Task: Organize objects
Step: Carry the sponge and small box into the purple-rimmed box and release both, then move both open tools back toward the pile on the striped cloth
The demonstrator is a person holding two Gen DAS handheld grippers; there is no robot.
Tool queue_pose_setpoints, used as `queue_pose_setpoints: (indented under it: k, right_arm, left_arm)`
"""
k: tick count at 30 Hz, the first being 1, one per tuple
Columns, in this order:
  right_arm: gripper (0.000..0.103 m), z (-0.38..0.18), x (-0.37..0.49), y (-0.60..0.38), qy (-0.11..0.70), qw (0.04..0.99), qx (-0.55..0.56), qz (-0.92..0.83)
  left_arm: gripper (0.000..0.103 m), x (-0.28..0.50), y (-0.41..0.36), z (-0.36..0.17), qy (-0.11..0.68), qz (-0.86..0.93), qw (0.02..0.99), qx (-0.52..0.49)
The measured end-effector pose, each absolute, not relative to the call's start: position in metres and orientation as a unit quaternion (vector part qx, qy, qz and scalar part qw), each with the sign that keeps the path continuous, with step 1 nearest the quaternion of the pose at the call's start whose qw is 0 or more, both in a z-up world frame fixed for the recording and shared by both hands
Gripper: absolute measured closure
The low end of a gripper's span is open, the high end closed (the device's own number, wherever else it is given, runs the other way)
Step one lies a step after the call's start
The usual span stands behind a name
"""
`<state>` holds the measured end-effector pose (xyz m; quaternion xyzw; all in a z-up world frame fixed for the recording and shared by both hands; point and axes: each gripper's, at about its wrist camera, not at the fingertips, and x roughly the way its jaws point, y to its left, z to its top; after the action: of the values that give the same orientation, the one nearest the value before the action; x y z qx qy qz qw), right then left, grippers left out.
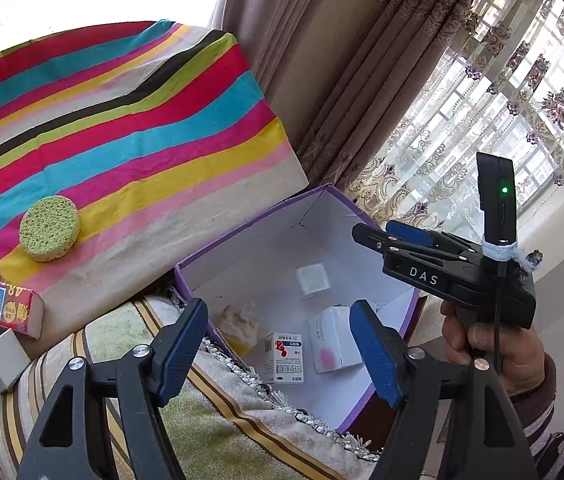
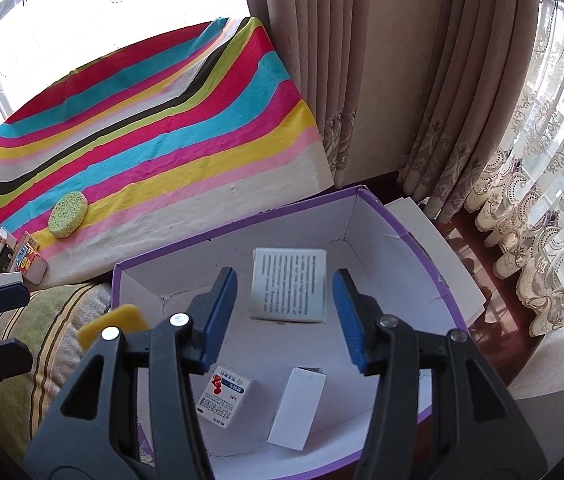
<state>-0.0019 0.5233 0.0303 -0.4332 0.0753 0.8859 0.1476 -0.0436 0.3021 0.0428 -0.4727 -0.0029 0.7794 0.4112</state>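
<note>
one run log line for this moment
left tool: open, empty | right tool: open, small white printed box blurred below it | purple cardboard box: holds small cartons | round green sponge: on striped cloth

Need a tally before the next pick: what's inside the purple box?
Inside the purple box: a red-and-blue printed carton, plain white carton, yellow sponge, and a text-printed carton, blurred. Gripper bodies hide the near floor.

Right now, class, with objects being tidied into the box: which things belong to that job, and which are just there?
Part of the job:
purple box
printed white carton
red-and-blue carton
plain white carton
yellow sponge
green sponge
small boxes

Just there:
striped cloth
curtains
</note>
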Motion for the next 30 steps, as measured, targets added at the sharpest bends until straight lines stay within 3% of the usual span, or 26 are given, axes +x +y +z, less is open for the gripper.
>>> queue_pose_setpoints:
  k: [14, 30]
  right_arm:
    - [0.034, 0.038, -0.003, 0.503, 0.069, 0.125, -0.438, 0.888]
    - [0.027, 0.049, -0.021, 0.425, 0.027, 0.044, -0.447, 0.893]
  left_arm:
    - [0.029, -0.043, 0.263, 0.049, -0.036, 0.795, 0.393, -0.46]
    - [0.029, -0.047, 0.151, 0.046, -0.107, 0.829, 0.318, -0.448]
